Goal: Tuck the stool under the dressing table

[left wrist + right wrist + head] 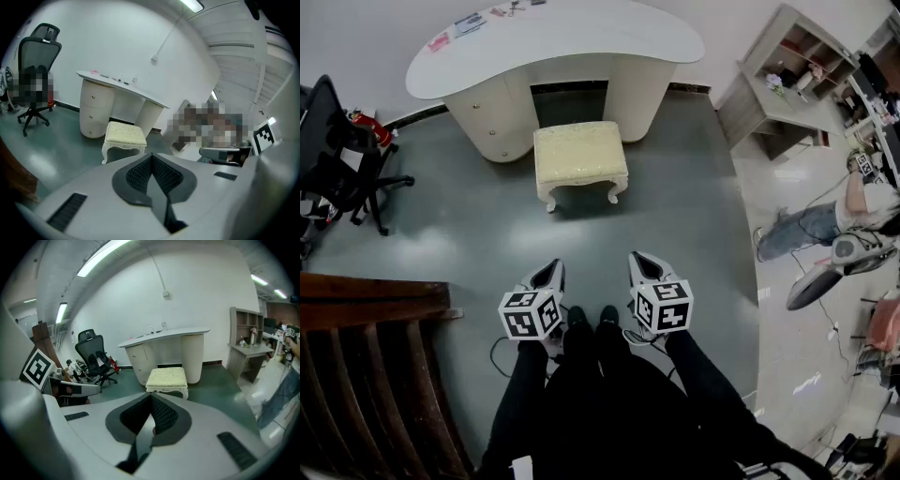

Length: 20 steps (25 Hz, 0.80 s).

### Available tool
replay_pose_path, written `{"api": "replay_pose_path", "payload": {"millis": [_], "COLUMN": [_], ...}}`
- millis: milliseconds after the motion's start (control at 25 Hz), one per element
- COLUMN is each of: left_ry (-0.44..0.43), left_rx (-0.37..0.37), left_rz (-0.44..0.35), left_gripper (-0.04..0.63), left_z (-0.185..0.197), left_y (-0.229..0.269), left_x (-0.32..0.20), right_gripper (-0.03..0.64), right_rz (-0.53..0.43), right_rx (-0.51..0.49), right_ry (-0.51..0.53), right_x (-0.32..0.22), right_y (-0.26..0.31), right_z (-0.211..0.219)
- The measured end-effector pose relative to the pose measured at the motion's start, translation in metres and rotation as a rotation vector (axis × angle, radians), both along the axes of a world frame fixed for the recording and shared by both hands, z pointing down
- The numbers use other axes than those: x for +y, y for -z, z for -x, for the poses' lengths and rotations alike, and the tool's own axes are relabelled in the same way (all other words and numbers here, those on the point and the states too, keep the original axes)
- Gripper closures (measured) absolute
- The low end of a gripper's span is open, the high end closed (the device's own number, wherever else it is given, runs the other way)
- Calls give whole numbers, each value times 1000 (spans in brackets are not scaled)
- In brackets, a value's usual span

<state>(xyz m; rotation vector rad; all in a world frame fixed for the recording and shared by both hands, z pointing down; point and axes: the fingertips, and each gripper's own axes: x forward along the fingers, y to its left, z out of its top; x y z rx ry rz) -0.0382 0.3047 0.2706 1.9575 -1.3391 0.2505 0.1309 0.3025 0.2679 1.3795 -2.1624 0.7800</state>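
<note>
We held the left gripper (551, 270) and the right gripper (639, 260) side by side near our feet, each with its jaws pressed together on nothing. The cream stool (580, 157) stood on the green floor (478, 246), well apart from both and straight beyond them. It was just in front of the white dressing table's (553, 42) kneehole, not yet under it.

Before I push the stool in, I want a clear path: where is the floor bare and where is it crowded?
Bare floor runs from your feet to the stool, and the gap under the dressing table behind it looks empty. Left is crowded by the office chair, right by a shelf unit and a person.
</note>
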Motion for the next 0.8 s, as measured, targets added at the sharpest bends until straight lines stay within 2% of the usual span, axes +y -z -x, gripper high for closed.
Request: {"api": "replay_pose_path", "payload": {"millis": [480,800], "left_ry": [17,34], "left_rx": [-42,-88], "left_rz": [-17,-98], "left_gripper": [588,588], "left_z": [1,-2], "left_y": [2,21], "left_x": [-9,-15], "right_gripper": [612,612], "right_rz": [1,-69], "right_rx": [-7,-24], "right_ry": [19,27], "right_x": [-8,-13], "right_y": [0,12], "right_z": [-1,-14]}}
